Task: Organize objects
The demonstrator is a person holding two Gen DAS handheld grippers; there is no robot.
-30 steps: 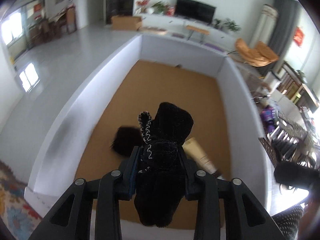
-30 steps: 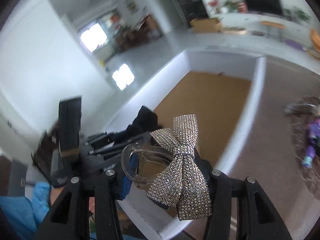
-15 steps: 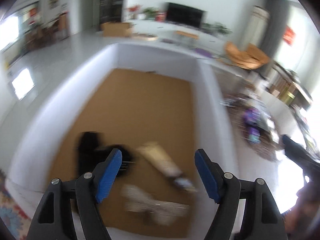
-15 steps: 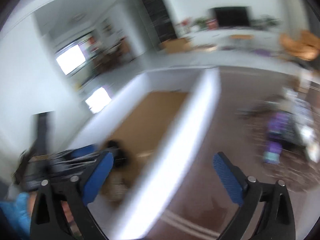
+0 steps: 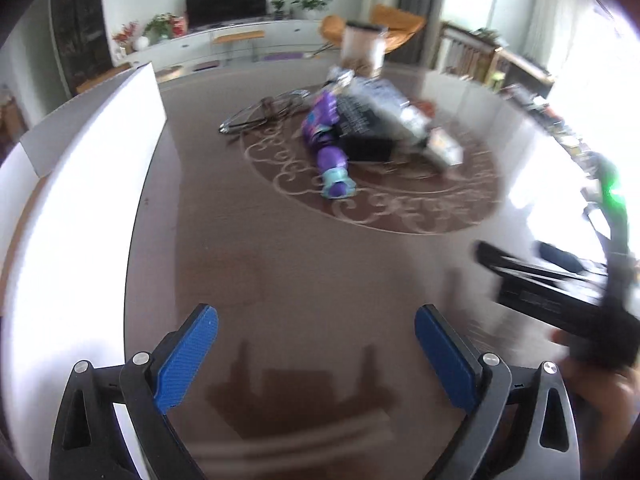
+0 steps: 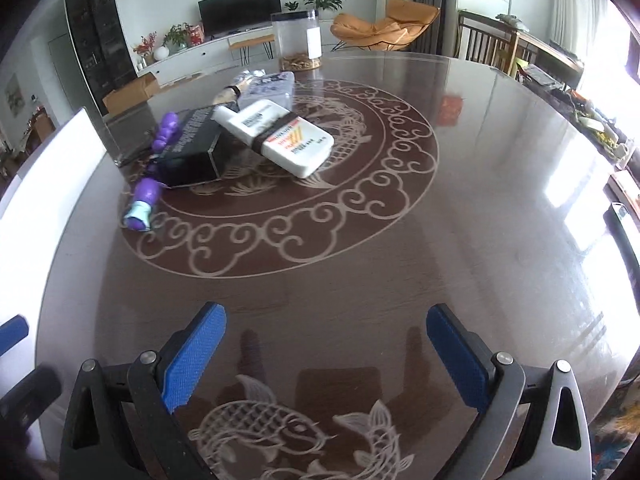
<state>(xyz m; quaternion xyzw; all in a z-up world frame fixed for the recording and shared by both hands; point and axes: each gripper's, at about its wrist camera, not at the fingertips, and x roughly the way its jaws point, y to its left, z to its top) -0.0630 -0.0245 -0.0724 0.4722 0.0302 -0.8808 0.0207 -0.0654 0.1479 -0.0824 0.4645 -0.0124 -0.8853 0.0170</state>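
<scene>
Both grippers are open and empty above a dark round table (image 6: 400, 248). My left gripper (image 5: 316, 344) points at a pile near the table's middle: a purple toy (image 5: 328, 148) and a black box (image 5: 366, 148). My right gripper (image 6: 326, 344) faces the same pile: the purple toy (image 6: 146, 196), the black box (image 6: 192, 148) and a white bottle (image 6: 276, 136) leaning on the box. The white storage box wall (image 5: 92, 184) stands at the left; it also shows in the right wrist view (image 6: 36, 184). The right gripper's body (image 5: 560, 292) shows at the right of the left wrist view.
A clear jar (image 6: 296, 40) stands at the table's far side, with a clear packet (image 6: 268, 84) in front of it. Wire-like items (image 5: 264, 112) lie left of the pile. Chairs and a sideboard stand beyond the table.
Both grippers let go of their loads over the white box, the black plush and the sparkly bow clip, then swung right from the box to face the table's pile.
</scene>
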